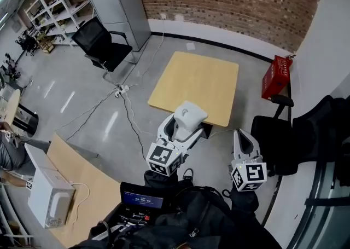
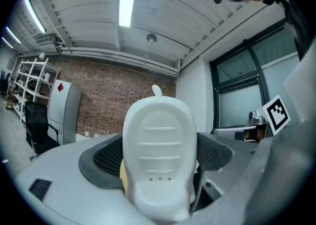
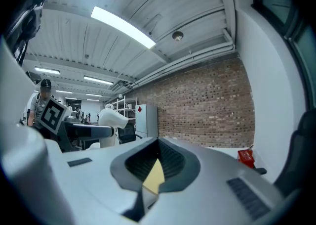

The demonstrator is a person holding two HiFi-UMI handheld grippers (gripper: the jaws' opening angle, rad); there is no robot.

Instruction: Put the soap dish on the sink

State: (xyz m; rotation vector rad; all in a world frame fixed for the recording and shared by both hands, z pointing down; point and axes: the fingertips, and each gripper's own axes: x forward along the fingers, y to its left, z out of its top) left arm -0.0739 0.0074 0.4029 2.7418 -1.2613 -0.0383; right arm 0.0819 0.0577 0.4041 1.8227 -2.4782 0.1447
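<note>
The white soap dish [image 1: 190,115] is raised above the floor, in front of the wooden table [image 1: 196,84], with my left gripper [image 1: 183,125] shut on it. In the left gripper view the soap dish [image 2: 158,155] stands upright between the two dark pads [image 2: 103,157], its ribbed underside with three small holes facing the camera. My right gripper [image 1: 243,135] hangs to the right of it, apart from it, shut with nothing held. In the right gripper view its jaws [image 3: 157,162] meet at the tips, and the soap dish [image 3: 112,122] shows at the left. No sink is in view.
A square wooden table stands ahead on the grey floor. A black office chair [image 1: 101,45] and a grey cabinet [image 1: 120,4] are at the back left. A red box [image 1: 276,75] sits by the brick wall. Black chairs [image 1: 284,138] stand at the right. A desk with a white appliance [image 1: 49,193] is near left.
</note>
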